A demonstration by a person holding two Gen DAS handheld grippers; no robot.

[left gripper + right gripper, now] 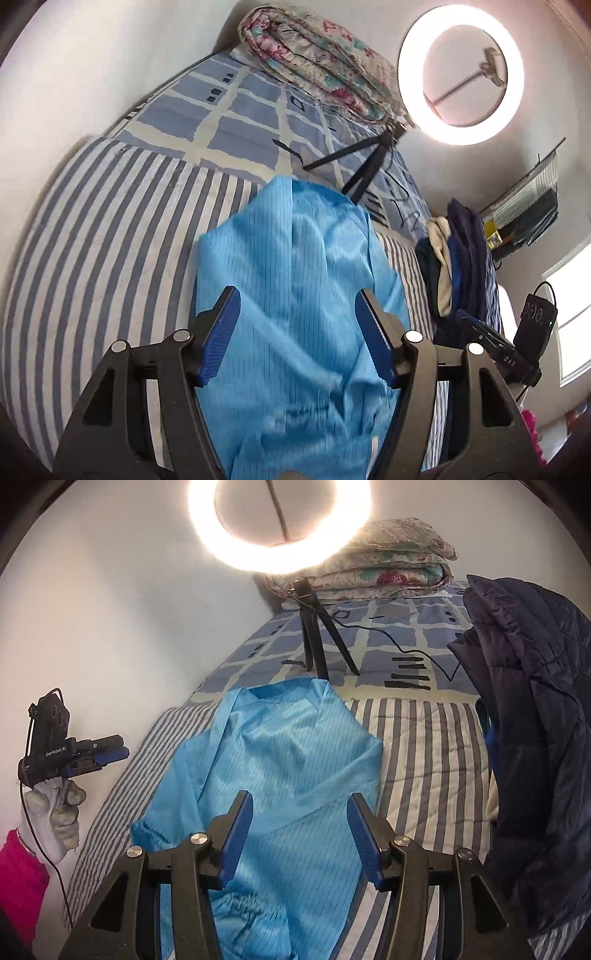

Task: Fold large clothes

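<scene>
A large light-blue pinstriped garment (280,771) lies on the striped bedsheet (424,746), collar toward the far end, one sleeve folded across the body. It also fills the middle of the left wrist view (295,280). My left gripper (297,299) is open and empty, hovering above the garment. In the right wrist view the left gripper (123,753) is held off the bed's left edge in a gloved hand. My right gripper (301,805) is open and empty above the garment's lower part.
A ring light (280,520) on a small black tripod (317,642) stands on the bed beyond the collar, its cable trailing right. A folded floral quilt (388,565) lies at the far end. A dark navy padded jacket (535,720) is piled at the right. A white wall runs along the left.
</scene>
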